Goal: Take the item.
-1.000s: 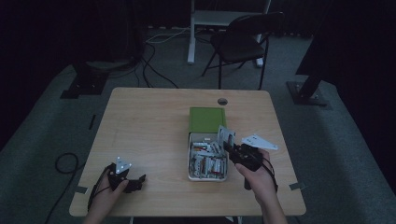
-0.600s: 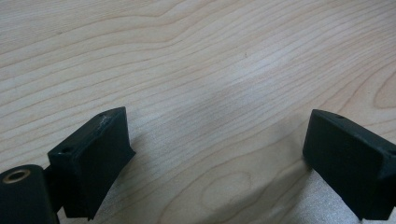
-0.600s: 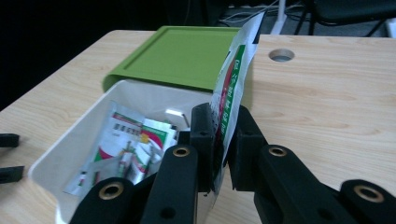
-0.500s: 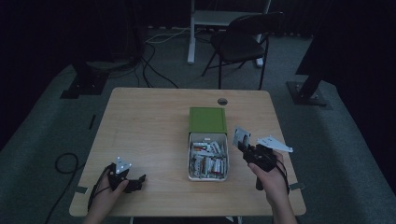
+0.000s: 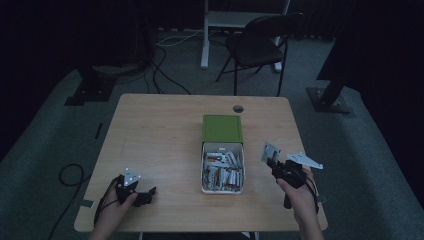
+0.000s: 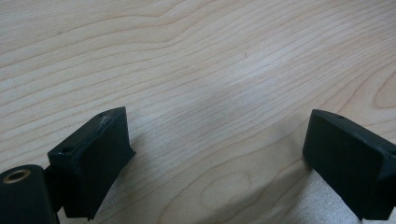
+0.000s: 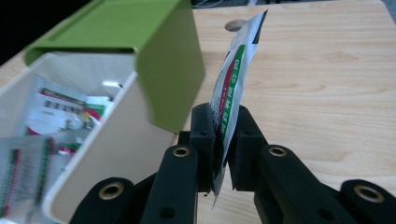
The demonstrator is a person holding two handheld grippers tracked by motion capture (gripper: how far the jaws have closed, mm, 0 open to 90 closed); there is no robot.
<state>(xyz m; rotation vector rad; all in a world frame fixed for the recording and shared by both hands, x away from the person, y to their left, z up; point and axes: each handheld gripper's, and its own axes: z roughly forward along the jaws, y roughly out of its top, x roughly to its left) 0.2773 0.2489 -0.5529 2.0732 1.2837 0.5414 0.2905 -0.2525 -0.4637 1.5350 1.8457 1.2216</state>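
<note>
A packet (image 7: 231, 79) stands pinched in my right claw (image 7: 222, 140), lower right of the high frame, beside the white box (image 5: 222, 189) with its green lid (image 5: 222, 128). My left claw (image 6: 219, 154) rests gaping, lower left, on the wooden table (image 5: 160, 135). A chair (image 5: 260, 45) stands beyond.

Pale, matt wood-grain table (image 6: 196, 60); glossy foil-like sachet (image 7: 233, 79) pinched in matt black plastic right gripper (image 7: 223, 140); smooth green box lid (image 7: 154, 42).

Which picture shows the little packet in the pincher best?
The right gripper view: the packet stands close up, pinched between the right gripper jaws. The high view shows it small and dim.
</note>
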